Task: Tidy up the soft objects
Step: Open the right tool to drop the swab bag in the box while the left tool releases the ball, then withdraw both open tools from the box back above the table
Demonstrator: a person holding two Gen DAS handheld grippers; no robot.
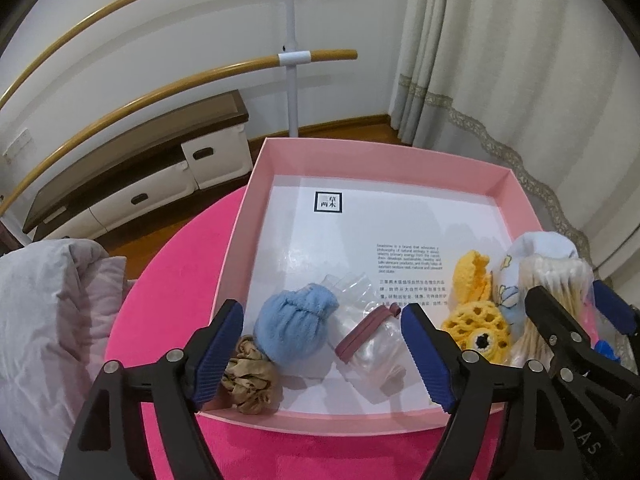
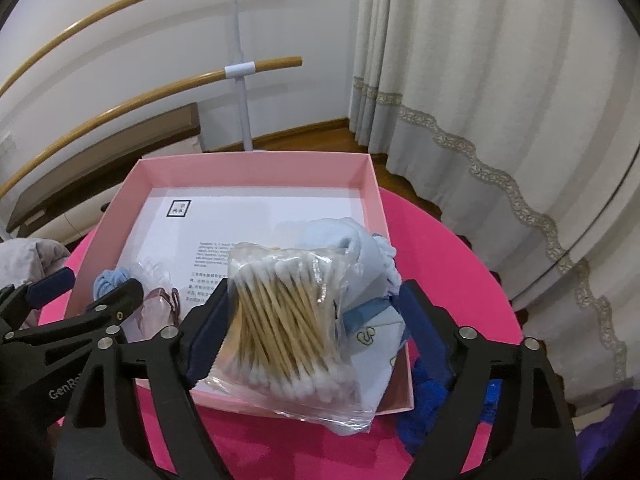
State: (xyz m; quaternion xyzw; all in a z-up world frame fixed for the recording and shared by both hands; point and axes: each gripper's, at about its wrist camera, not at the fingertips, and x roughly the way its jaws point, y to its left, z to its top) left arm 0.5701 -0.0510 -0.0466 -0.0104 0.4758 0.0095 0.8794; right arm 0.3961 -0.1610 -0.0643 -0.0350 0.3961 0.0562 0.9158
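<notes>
Crowding pink box [image 1: 256, 184]: scrunchie [image 1: 250, 380], swabs [image 2: 280, 320].

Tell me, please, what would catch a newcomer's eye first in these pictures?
Probably the pink box on the bright pink table, holding soft items. A clear bag of cotton swabs sits between the open right gripper's fingers at the box's near right corner, and a yellow crochet toy lies just left of it.

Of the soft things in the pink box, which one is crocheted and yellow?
The yellow crocheted toy, lying between the clear zip bag and the cotton swab pack. The blue towel bundle and tan scrunchie are plain fabric, near the box's other corner.
</notes>
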